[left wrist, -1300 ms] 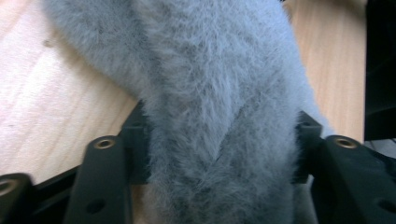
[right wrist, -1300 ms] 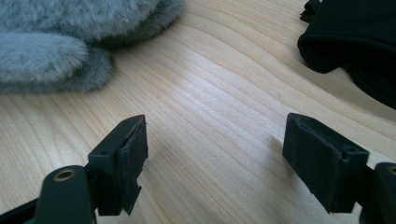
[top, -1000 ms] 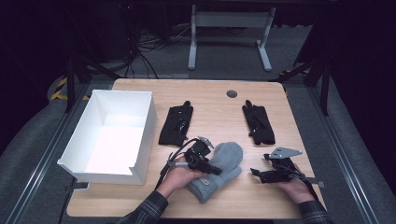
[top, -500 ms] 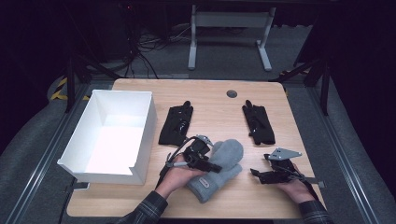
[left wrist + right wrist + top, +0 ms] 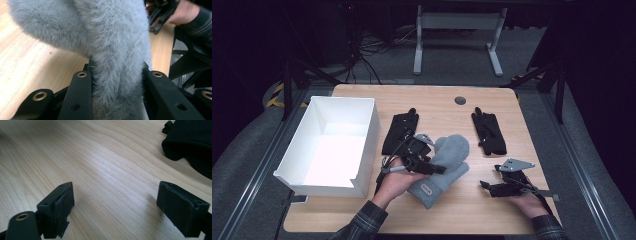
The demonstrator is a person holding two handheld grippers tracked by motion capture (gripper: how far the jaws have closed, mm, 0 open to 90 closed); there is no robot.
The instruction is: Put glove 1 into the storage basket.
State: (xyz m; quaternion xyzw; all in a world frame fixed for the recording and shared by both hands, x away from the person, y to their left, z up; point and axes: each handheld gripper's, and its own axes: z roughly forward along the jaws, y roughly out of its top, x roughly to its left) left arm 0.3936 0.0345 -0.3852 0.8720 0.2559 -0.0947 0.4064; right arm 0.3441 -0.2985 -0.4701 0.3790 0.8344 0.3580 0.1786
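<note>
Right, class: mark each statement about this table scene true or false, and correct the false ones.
1. The left hand-held gripper grips a grey fuzzy mitten. True.
2. The right hand-held gripper holds a black glove. False: its jaws stand open over bare table.
3. The white box sits at the table's left side. True.
4. Both black gloves lie inside the box. False: one black glove and the other black glove lie on the table.
5. The mitten lies in the box. False: it is on the table.

Bright tabletop; dark, perhaps underexposed surroundings
</note>
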